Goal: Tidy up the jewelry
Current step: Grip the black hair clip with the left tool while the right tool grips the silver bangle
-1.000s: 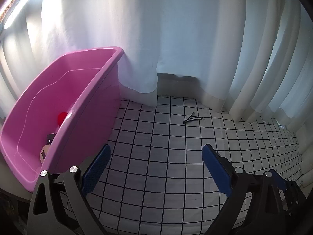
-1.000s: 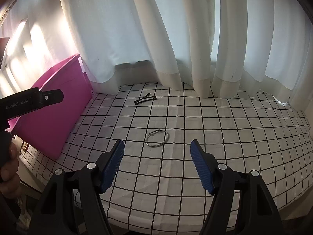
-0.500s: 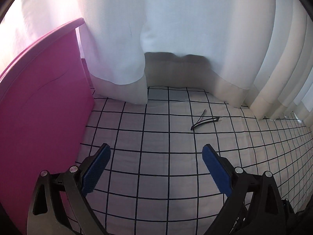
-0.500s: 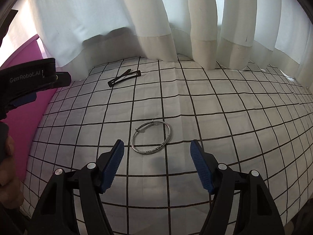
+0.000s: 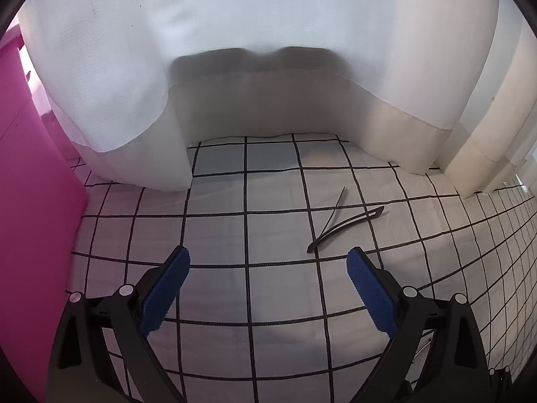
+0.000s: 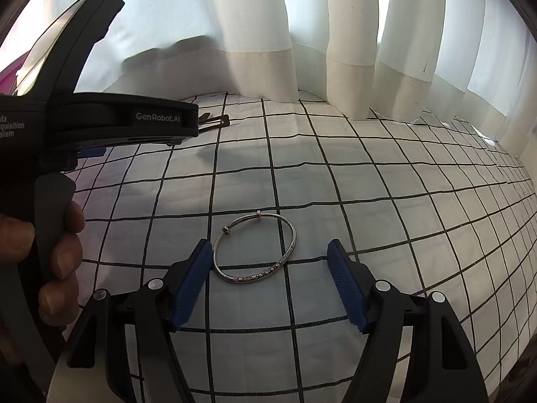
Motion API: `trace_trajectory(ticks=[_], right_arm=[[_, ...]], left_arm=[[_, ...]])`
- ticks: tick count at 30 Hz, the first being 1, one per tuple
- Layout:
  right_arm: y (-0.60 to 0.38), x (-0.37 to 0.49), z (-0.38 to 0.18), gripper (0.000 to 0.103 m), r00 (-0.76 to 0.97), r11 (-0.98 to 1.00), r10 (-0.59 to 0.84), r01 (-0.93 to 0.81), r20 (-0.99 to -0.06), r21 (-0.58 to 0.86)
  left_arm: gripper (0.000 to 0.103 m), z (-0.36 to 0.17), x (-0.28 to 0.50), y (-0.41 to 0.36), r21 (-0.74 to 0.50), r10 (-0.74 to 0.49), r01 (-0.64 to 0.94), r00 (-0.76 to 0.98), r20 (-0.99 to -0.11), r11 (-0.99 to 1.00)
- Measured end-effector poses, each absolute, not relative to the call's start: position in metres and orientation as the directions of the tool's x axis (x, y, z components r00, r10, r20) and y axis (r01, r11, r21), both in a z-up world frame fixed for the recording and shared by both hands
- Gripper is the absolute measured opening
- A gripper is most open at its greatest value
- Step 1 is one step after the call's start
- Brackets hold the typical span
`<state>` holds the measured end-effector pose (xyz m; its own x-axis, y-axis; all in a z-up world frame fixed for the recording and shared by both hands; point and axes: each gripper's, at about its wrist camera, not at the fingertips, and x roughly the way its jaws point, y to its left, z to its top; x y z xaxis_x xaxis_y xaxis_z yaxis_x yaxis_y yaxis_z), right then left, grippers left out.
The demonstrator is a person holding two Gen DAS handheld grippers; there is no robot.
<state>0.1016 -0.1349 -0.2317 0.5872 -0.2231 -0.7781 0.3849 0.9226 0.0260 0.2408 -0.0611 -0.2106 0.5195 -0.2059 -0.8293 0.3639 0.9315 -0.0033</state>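
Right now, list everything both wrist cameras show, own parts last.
bangle: one, silver, flat on the cloth between the right gripper's open fingers, untouched.
hair clip: one, black, sprung open, on the cloth ahead of the left gripper.
tub: one, pink, left edge of the cloth.
tablecloth: one, white with black grid.
curtain: white, hanging behind, hem on the cloth.
left gripper: black, blue pads, open, empty.
right gripper: black, blue pads, open.
hand: one, gripping the left gripper's handle.
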Motion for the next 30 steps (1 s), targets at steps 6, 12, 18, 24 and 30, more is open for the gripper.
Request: trace_trajectory(ticks=[6, 12, 18, 24, 30], right_arm=[[-0.135, 0.105, -0.234, 0.072, 0.582, 0.925, -0.227, 0.380, -0.781, 0.014], [-0.135, 0.109, -0.233, 0.073, 0.578, 0.924, -0.231, 0.382, -0.782, 0.009], [-0.135, 0.109, -0.233, 0.073, 0.583, 0.927, -0.222, 0.375, -0.781, 0.017], [-0.136, 0.107, -0.232, 0.061, 0.589, 0.925, -0.229, 0.379, -0.775, 0.015], [-0.135, 0.104, -0.229, 0.051, 0.599, 0.930, -0.219, 0.368, -0.770, 0.021]], left_arm=[[0.094, -0.225, 0.253, -0.074, 0.002, -0.208, 0.392, 0.493, -0.845, 0.920], [0.095, -0.227, 0.260, -0.085, 0.007, -0.219, 0.405, 0.509, -0.833, 0.914], [0.084, -0.226, 0.261, -0.090, 0.006, -0.246, 0.440, 0.513, -0.822, 0.898], [0.030, -0.216, 0.249, -0.096, -0.002, -0.278, 0.474, 0.513, -0.812, 0.881], [0.004, -0.214, 0.245, -0.093, 0.004, -0.274, 0.469, 0.523, -0.807, 0.883]])
